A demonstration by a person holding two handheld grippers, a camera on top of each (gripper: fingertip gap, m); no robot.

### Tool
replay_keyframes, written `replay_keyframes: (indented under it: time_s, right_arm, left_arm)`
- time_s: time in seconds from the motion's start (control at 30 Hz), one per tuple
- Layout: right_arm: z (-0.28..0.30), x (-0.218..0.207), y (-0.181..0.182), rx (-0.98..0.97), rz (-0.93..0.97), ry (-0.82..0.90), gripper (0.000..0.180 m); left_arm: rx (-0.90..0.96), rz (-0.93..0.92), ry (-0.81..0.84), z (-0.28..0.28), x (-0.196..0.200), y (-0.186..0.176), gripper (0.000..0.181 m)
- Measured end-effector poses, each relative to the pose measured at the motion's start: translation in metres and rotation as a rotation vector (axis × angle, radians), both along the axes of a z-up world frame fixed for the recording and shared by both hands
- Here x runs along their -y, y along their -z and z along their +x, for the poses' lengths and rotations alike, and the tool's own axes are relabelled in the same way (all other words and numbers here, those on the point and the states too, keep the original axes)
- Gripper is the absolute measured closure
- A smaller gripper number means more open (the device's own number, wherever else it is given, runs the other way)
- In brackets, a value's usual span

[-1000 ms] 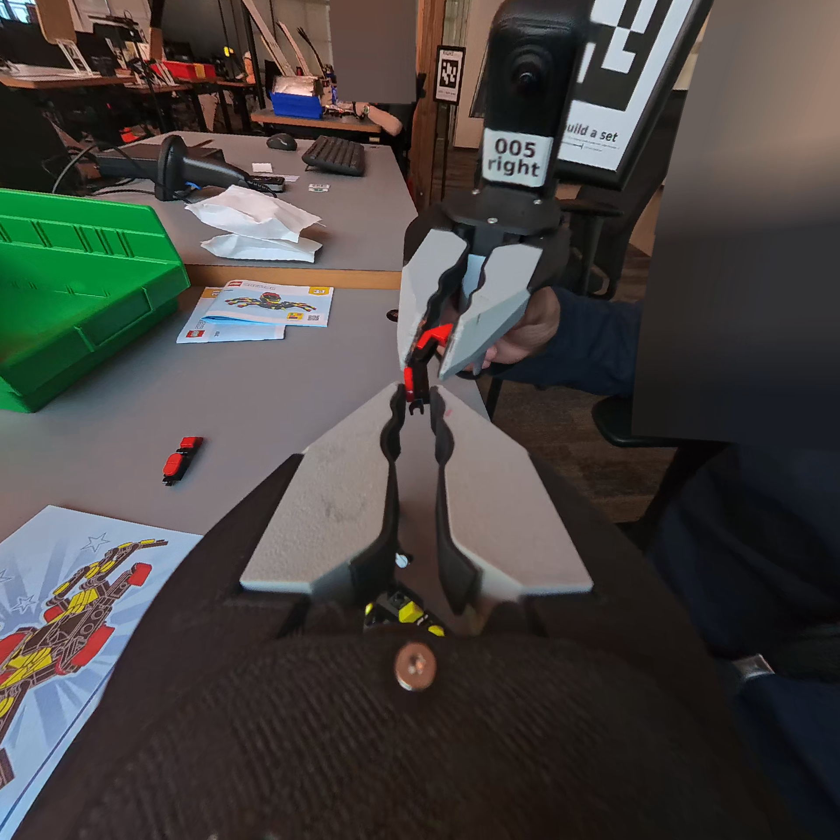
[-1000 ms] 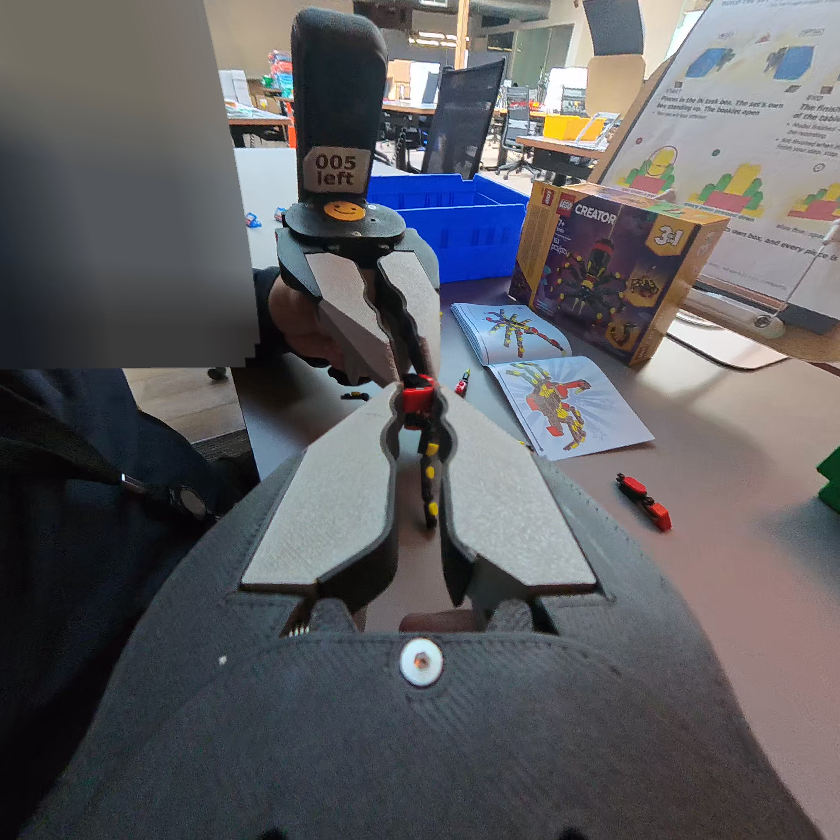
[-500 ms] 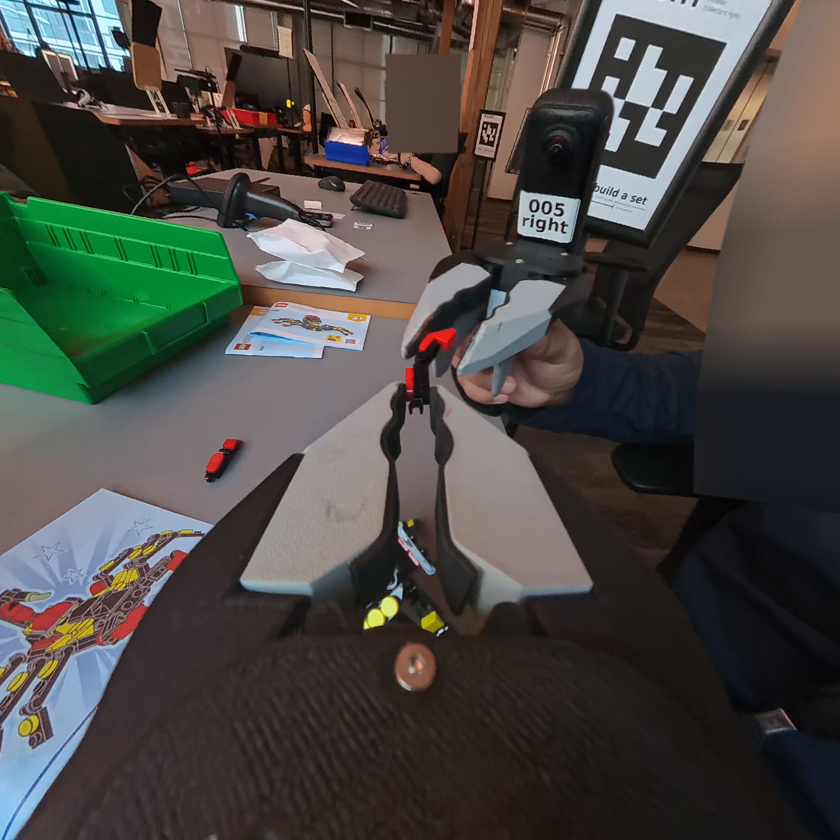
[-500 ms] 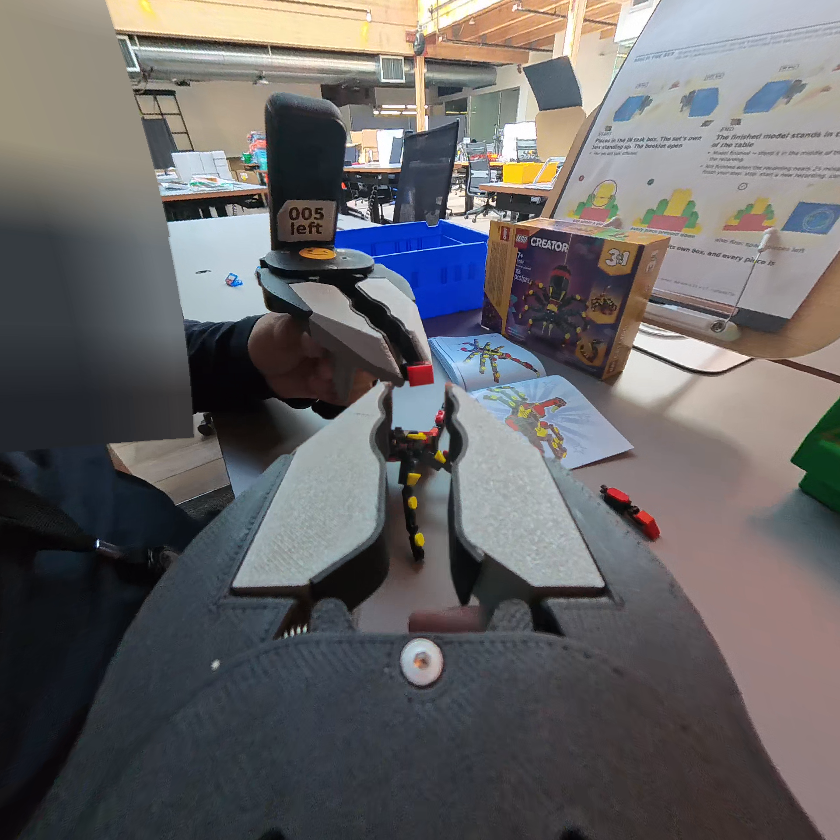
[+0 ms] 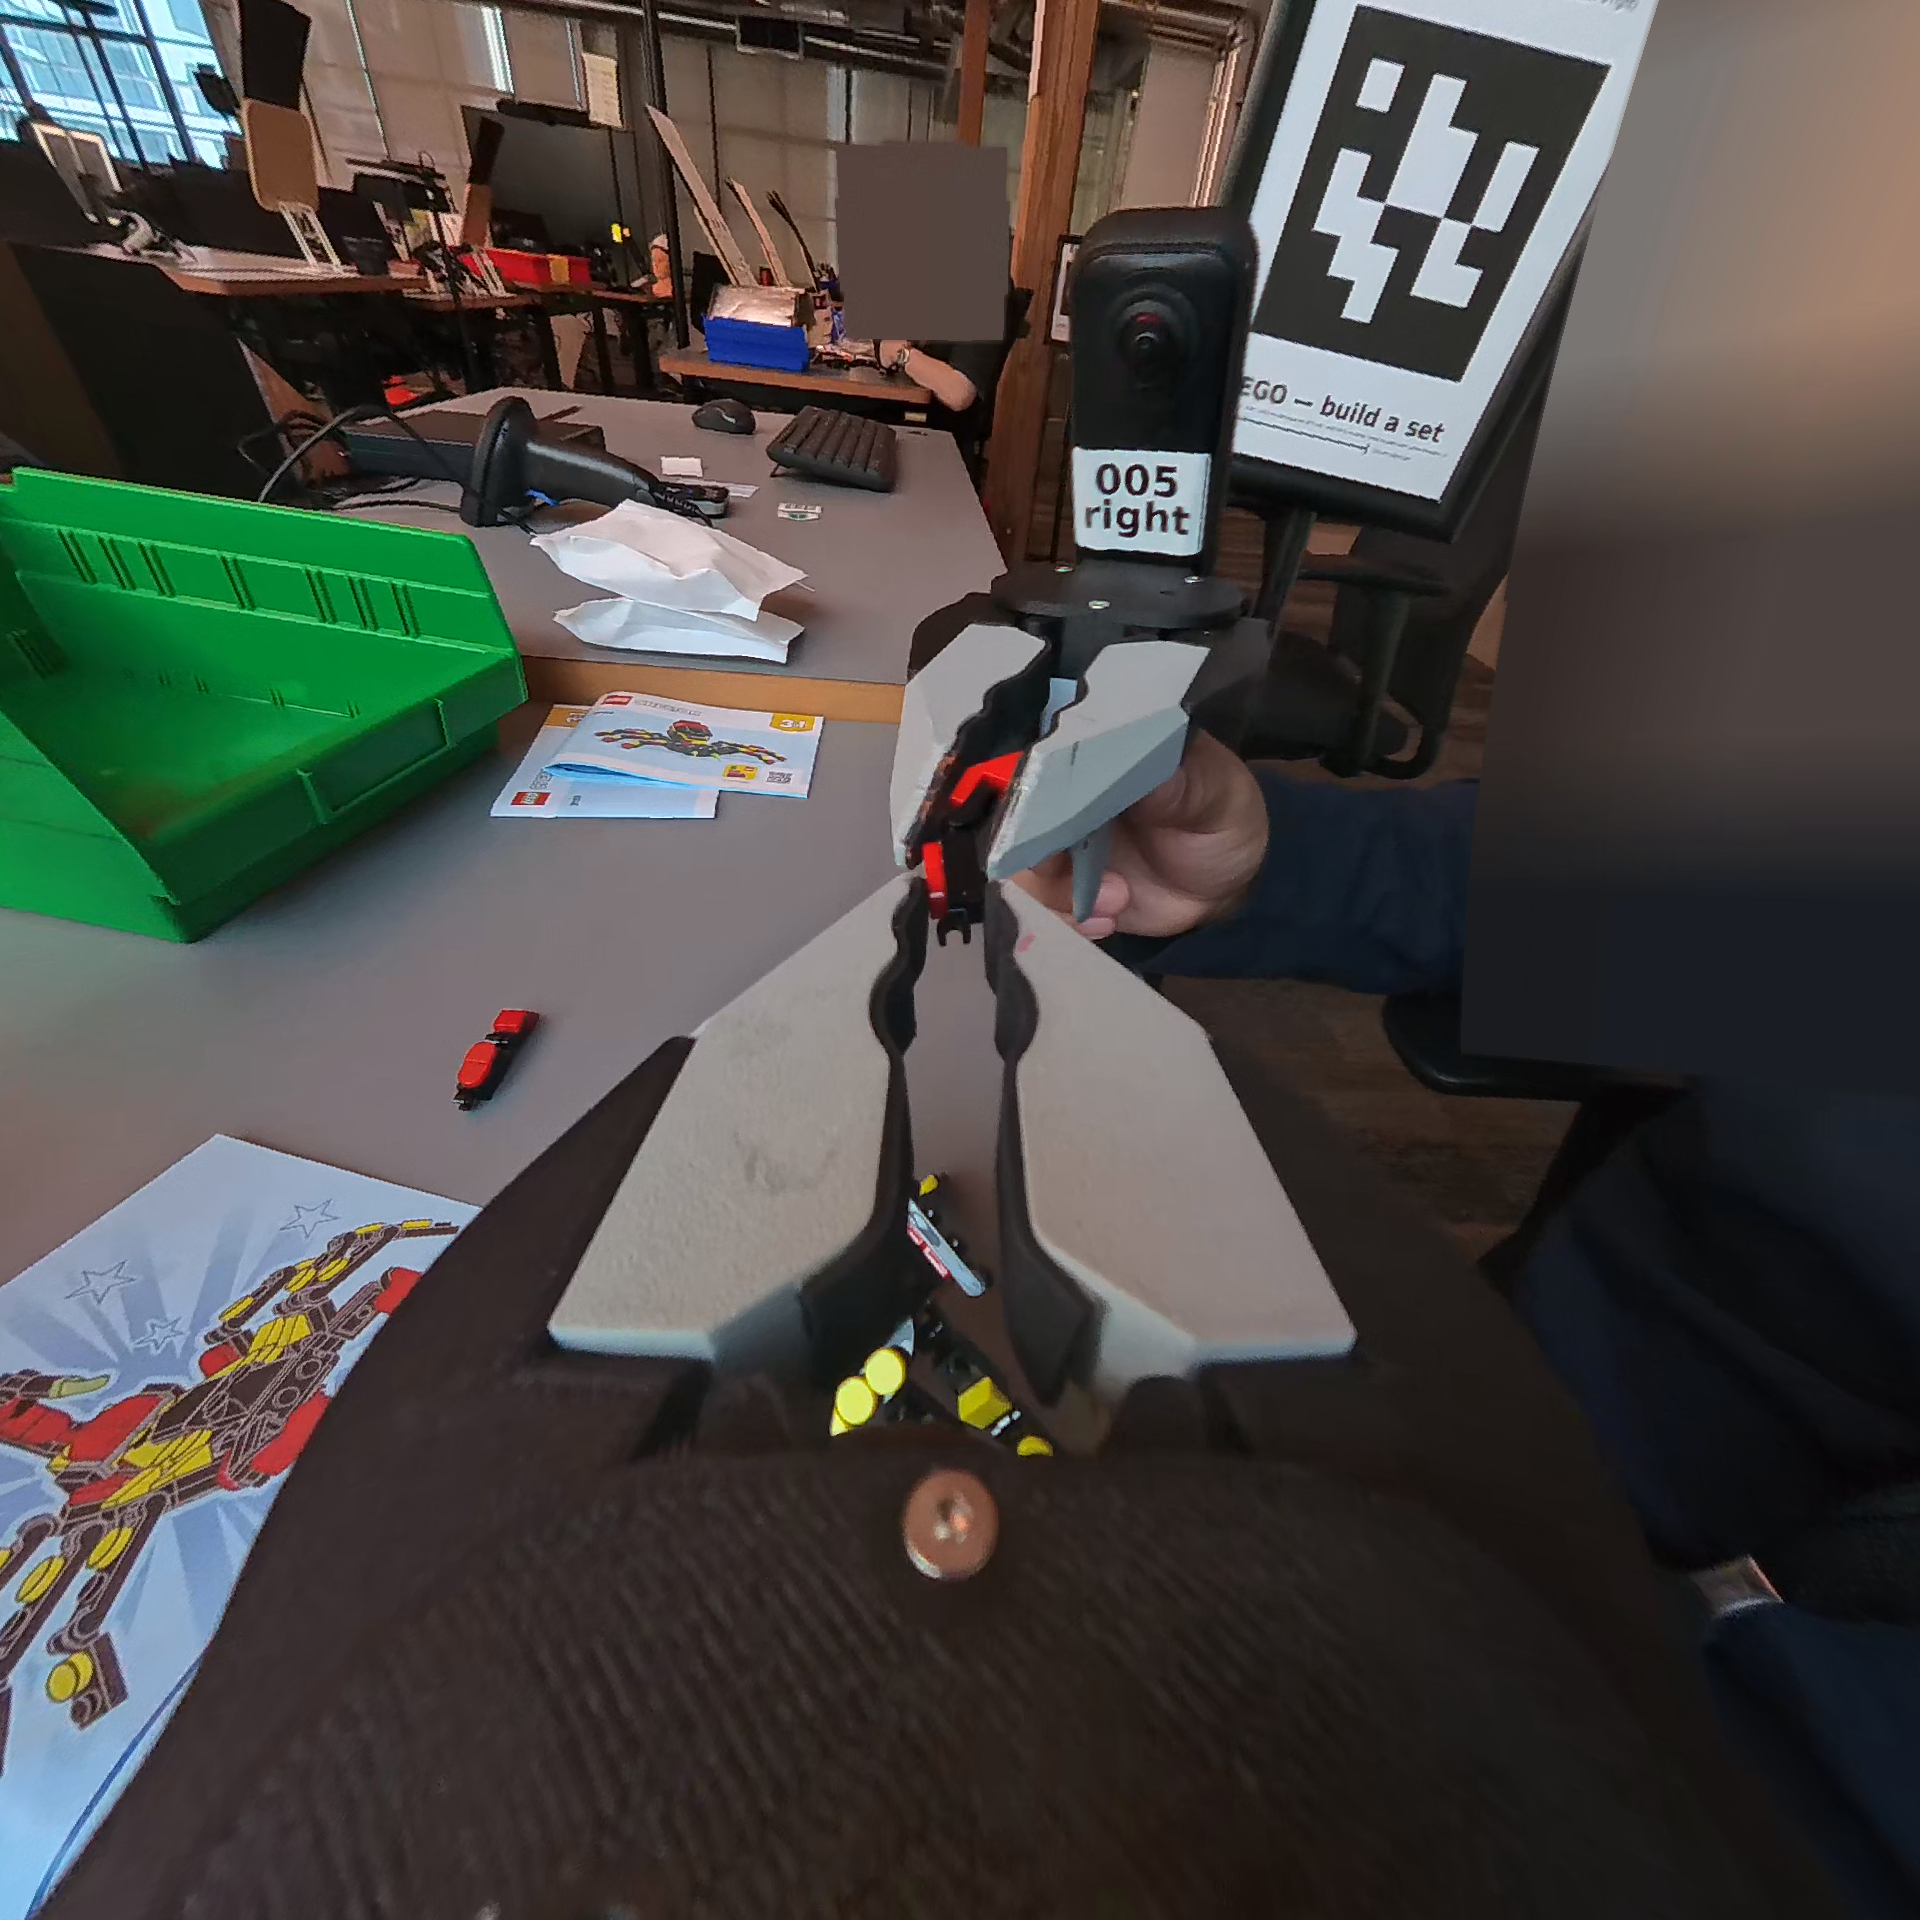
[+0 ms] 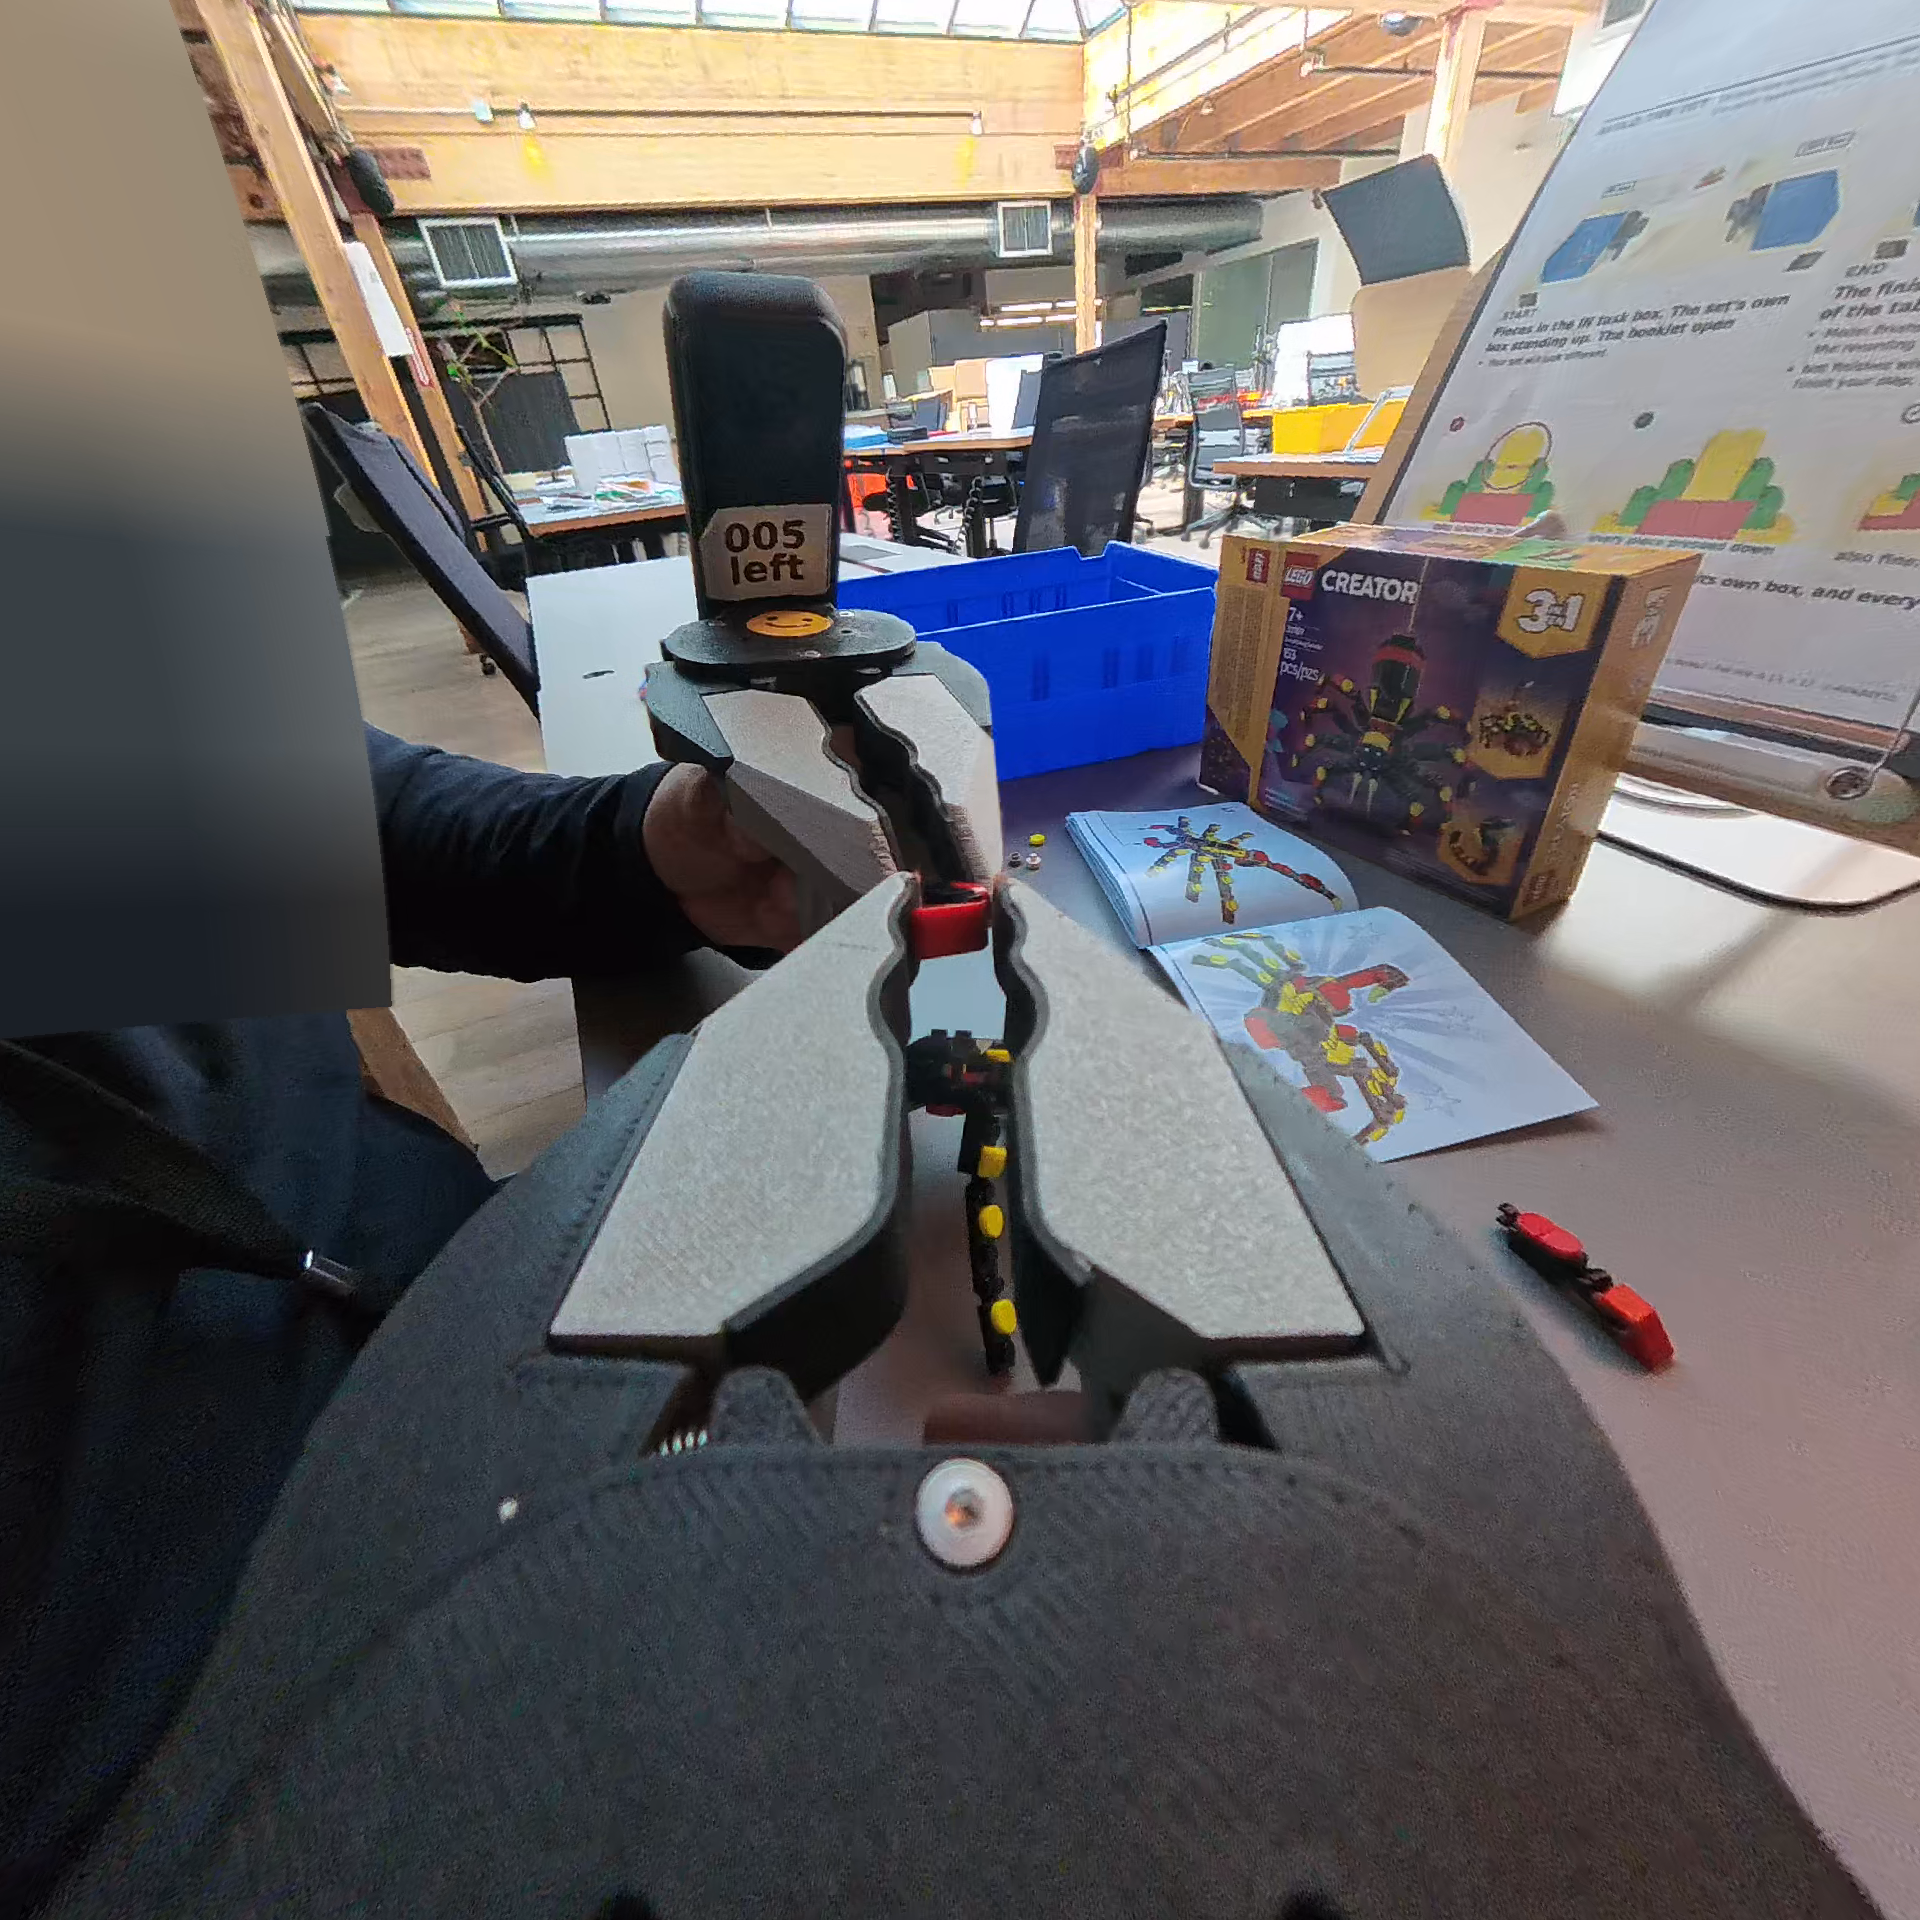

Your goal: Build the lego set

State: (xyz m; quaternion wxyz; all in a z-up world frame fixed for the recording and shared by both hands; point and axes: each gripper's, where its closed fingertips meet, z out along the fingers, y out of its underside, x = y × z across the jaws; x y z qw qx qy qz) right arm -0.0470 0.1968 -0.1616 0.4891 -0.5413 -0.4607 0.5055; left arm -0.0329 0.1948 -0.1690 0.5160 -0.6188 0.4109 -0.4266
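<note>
- Left gripper [image 5: 948, 914]: jaws nearly together at the tips, gripping a small black-and-red leg segment [image 5: 951, 878]. A black, red and yellow sub-assembly [image 5: 914, 1351] shows lower down between the same fingers; whether it is clamped there or lies beneath cannot be determined.
- Right gripper [image 6: 951, 914]: jaws narrowed onto a red brick [image 6: 948, 927] at the tips. A black limb with yellow studs [image 6: 987, 1195] hangs in the gap behind the brick; its contact with the pads is not clear.
- Position: both grippers meet tip to tip in the air just off the near edge of the grey worktop [image 5: 312, 956]. The parts appear touching or close to it.
- Judged step: joining the two held parts.
- Risk, misalignment: a tilted part would likely jam or fail to seat, because both parts are small and partly hidden by the fingers.
- Risk, drop: any part released here would probably fall past the worktop edge to the floor.
- Risk, excess force: pressing hard could rotate a part within the pads or break the hanging limb apart at a joint.
- Spare red-and-black piece [image 6: 1584, 1283]: lies on the worktop near the open instruction booklet [image 6: 1371, 1029], well apart from the grippers.
</note>
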Motion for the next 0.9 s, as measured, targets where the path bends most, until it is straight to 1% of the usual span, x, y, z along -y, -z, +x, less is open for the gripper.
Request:
replay_keyframes:
  time_s: [0.17,0.23,0.3,0.33,0.37,0.5,0.57,0.63,0.77,0.9]
  right_arm:
    - [-0.001,-0.002,0.005,0.033,0.016,-0.007,0.17]
    - [0.0,-0.007,0.01,0.054,0.009,-0.012,0.171]
    - [0.003,-0.009,0.019,0.087,-0.029,-0.049,0.171]
    - [0.004,-0.009,0.025,0.108,-0.064,-0.081,0.171]
    - [0.004,-0.009,0.031,0.13,-0.097,-0.109,0.171]
    - [-0.005,-0.009,0.045,0.155,-0.16,-0.183,0.171]
    - [-0.01,-0.01,0.05,0.159,-0.196,-0.208,0.171]
    - [-0.012,-0.01,0.05,0.162,-0.216,-0.22,0.171]
    - [-0.012,-0.009,0.052,0.175,-0.217,-0.226,0.171]
    - [-0.011,-0.008,0.055,0.195,-0.209,-0.221,0.171]
  left_arm:
    - [-0.023,-0.05,0.012,-0.004,-0.001,0.004,0.171]
    - [-0.061,-0.053,-0.017,-0.012,-0.002,0.004,0.163]
    - [-0.166,-0.077,-0.018,-0.018,0.009,0.011,0.144]
    - [-0.235,-0.075,-0.042,-0.021,0.014,0.018,0.138]
    - [-0.3,-0.049,-0.078,-0.023,0.017,0.027,0.137]
    - [-0.509,0.074,-0.226,-0.027,0.016,0.061,0.138]
    - [-0.576,0.191,-0.324,-0.033,0.007,0.066,0.138]
    - [-0.614,0.304,-0.383,-0.035,0.004,0.064,0.143]
    - [-0.657,0.408,-0.398,-0.028,0.006,0.069,0.16]
    - [-0.674,0.449,-0.432,-0.028,0.003,0.069,0.163]
